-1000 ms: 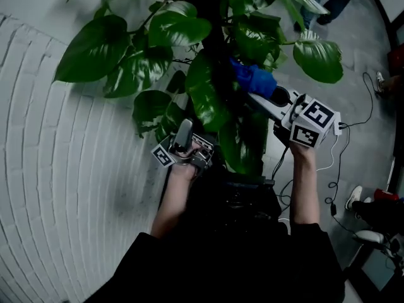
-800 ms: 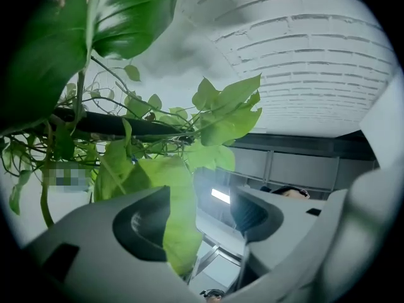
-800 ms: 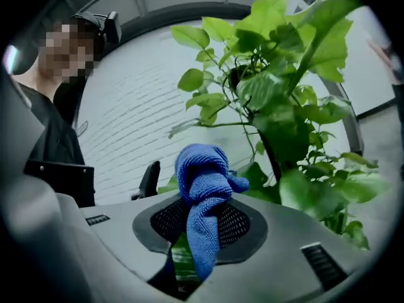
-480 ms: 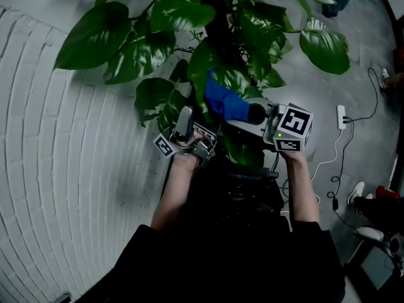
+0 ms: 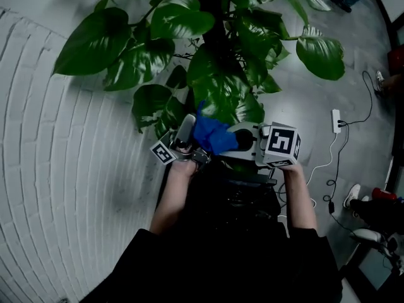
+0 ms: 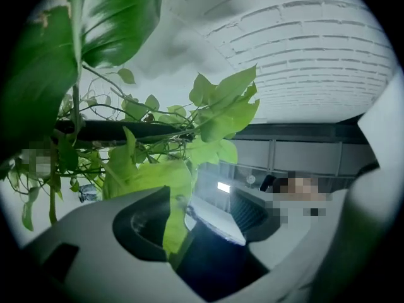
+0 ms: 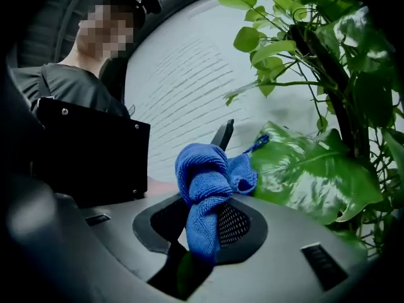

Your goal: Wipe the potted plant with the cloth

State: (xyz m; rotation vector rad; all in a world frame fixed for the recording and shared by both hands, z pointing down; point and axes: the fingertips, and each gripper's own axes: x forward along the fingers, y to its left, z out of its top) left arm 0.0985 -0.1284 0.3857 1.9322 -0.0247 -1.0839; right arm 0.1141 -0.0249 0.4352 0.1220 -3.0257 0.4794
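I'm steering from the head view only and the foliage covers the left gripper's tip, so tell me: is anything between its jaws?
Observer: Yes. The left gripper view shows a pale leaf hanging between the jaws of the left gripper. It lies against one jaw, and there seems to be a gap to the other.
Operator: Is the cloth properly clamped on the other side?
Observer: The right gripper is shut on the blue cloth, which bunches into a knot above the jaws.
Operator: Is that cloth on a leaf right now?
Observer: In the right gripper view a large glossy leaf lies right beside the cloth, but I cannot tell whether they touch.
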